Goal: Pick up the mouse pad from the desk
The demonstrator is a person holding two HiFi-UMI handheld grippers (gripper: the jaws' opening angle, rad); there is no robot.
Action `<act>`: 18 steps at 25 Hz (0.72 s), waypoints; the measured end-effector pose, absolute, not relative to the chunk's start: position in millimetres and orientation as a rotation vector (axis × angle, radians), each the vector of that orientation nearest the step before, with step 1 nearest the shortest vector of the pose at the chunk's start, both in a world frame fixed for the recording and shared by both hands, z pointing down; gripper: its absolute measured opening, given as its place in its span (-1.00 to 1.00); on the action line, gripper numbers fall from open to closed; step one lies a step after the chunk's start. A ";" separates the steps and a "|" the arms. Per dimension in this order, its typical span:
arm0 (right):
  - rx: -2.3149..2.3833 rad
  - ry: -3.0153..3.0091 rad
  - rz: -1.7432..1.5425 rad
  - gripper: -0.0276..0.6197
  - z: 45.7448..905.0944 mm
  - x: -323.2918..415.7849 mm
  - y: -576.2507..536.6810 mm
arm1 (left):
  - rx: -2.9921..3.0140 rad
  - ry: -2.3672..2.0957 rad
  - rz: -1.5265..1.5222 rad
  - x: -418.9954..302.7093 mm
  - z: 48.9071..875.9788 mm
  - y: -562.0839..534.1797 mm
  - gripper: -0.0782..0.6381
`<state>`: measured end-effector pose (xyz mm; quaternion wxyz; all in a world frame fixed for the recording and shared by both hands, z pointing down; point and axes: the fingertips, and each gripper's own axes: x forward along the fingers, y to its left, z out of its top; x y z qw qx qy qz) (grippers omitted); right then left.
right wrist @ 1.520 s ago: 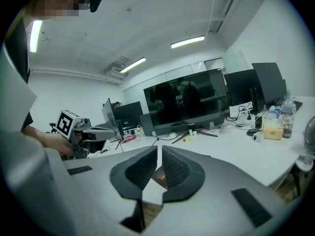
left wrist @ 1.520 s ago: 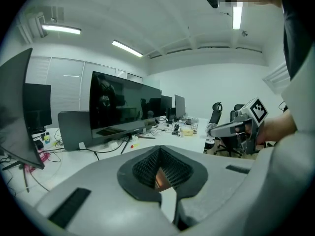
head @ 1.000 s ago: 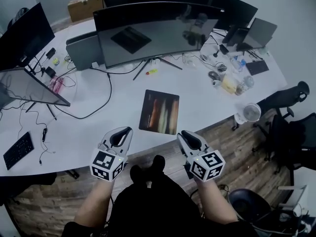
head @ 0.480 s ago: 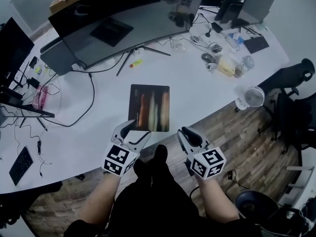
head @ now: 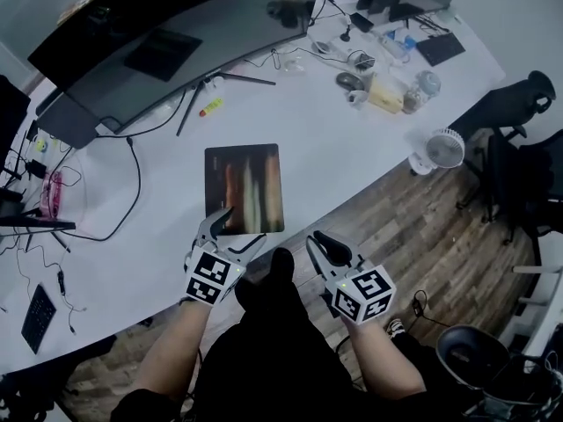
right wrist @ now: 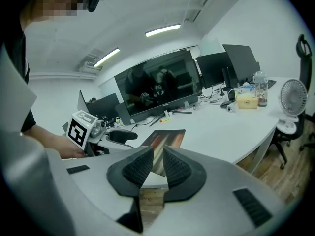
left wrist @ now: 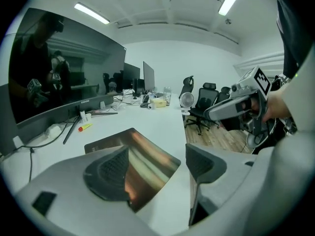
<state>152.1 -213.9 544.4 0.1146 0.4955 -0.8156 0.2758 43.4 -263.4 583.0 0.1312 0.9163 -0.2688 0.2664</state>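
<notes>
You're working in an open-plan office. A long white curved desk (head: 352,156) runs across the room. It carries a wide curved black monitor (head: 167,38), a flat black keyboard (head: 38,316), loose black cables (head: 136,178) and a small white desk fan (head: 445,148). Black office chairs (head: 508,112) stand beside it on the brown wood-plank floor (head: 422,236). Your left gripper view shows further dark monitors (left wrist: 146,76) down the desk, plain white walls (left wrist: 197,63) and long ceiling strip lights (left wrist: 92,14).

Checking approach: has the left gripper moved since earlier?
Yes: the left gripper closed in on the mouse pad, jaws opening over its near edge.
</notes>
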 end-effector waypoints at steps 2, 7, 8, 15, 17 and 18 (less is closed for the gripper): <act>1.446 -2.399 0.825 -0.73 547.7 151.8 -213.9 | 2.667 -0.773 0.820 48.0 594.0 -268.2 0.22; 1.455 -2.381 0.849 -0.73 562.1 155.3 -212.3 | 2.667 -0.734 0.919 59.8 623.4 -279.9 0.28; 1.460 -2.373 0.858 -0.74 565.8 157.0 -211.5 | 2.664 -0.725 0.940 61.7 630.2 -281.6 0.29; 1.494 -2.329 0.897 -0.75 584.6 173.3 -212.9 | 2.631 -0.660 1.056 74.6 665.7 -288.6 0.34; 1.513 -2.319 0.907 -0.75 586.7 177.6 -214.8 | 2.613 -0.650 1.095 75.1 676.1 -290.0 0.38; 1.522 -2.315 0.912 -0.75 587.2 179.4 -215.7 | 2.607 -0.645 1.108 75.1 681.4 -290.6 0.40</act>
